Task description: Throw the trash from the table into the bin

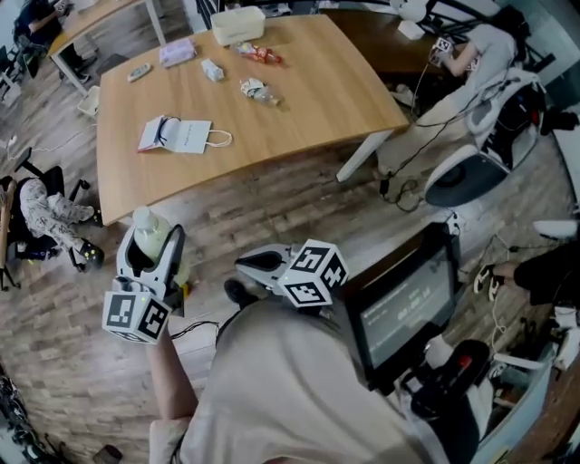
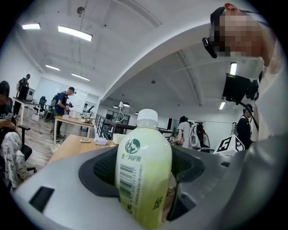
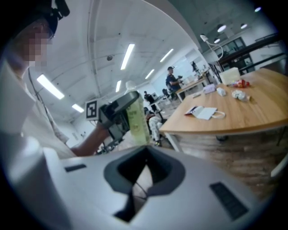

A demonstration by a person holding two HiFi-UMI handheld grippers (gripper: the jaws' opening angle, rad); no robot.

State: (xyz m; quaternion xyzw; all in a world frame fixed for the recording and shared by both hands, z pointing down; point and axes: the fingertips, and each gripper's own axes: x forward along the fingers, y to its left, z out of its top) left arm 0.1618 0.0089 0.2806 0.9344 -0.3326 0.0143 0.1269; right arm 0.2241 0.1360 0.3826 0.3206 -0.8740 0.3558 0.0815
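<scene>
My left gripper [image 1: 156, 243] is shut on a pale green bottle [image 1: 148, 227] with a white cap, held upright over the wooden floor at the lower left. In the left gripper view the bottle [image 2: 143, 170] stands between the two dark pads. My right gripper [image 1: 243, 263] is shut with nothing in it, beside the left one; its jaws [image 3: 145, 167] meet in the right gripper view. On the wooden table [image 1: 299, 118] ahead lie a white paper bag [image 1: 177, 134], a crumpled wrapper [image 1: 256, 89], a red wrapper [image 1: 258, 54] and a small white wrapper [image 1: 212, 69]. I see no bin.
A white box [image 1: 237, 24] and a tissue pack [image 1: 178, 52] sit at the table's far side. A screen on a stand [image 1: 408, 304] is close at the right. A white chair [image 1: 471, 172] and cables lie past the table's right corner. A seated person [image 1: 45, 213] is at the left.
</scene>
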